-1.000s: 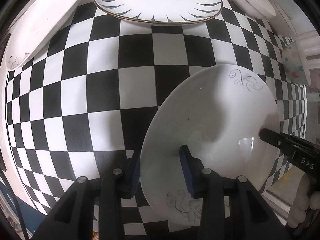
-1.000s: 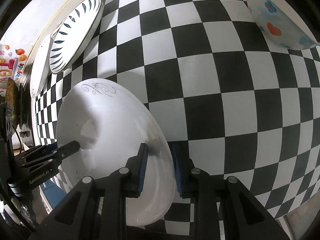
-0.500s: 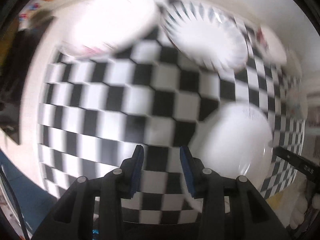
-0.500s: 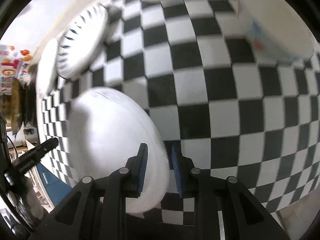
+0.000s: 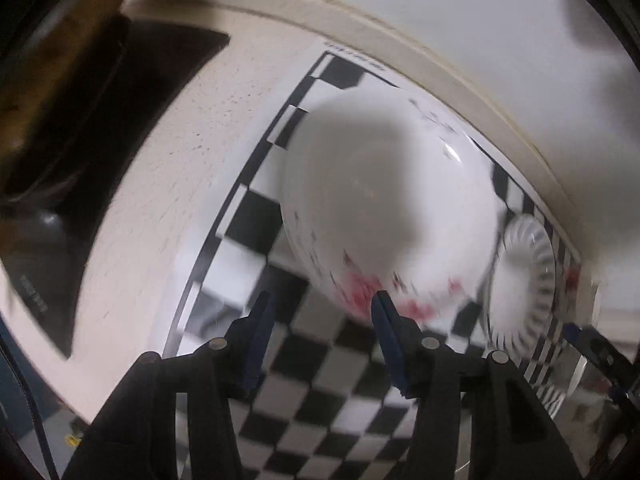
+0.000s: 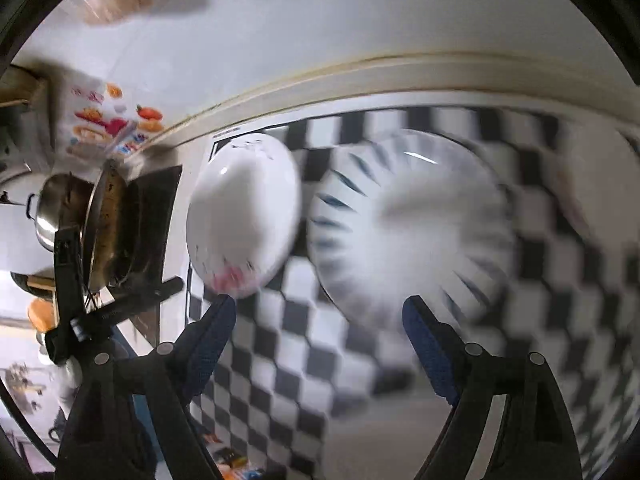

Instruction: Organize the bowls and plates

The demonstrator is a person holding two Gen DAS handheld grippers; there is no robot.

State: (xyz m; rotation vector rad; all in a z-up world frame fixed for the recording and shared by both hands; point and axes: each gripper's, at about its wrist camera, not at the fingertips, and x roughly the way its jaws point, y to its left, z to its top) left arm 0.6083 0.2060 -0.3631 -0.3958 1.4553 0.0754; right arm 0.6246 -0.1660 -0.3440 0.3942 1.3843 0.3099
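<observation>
A pan [image 6: 108, 228] sits left of the checkered mat [image 6: 304, 360]. 2 white plates [image 6: 244, 216] lie blurred. Both grippers' fingers [image 6: 430, 344] just spread, holding nothing.

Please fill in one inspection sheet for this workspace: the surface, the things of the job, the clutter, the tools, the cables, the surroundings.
Surface: black and white checkered mat on a pale counter.
Job's things: white plate with red flowers near the mat's corner; blue-patterned plate beside it, apart.
Clutter: nothing seen on the mat besides dishes.
Grippers: left tool open, jaws have just been opening, nothing between them; right tool open wide, jaws just opened, nothing held.
Cables: nothing seen.
Surroundings: steel pot and pan beyond the counter's left end; white wall with food stickers. Both views blurred.
</observation>
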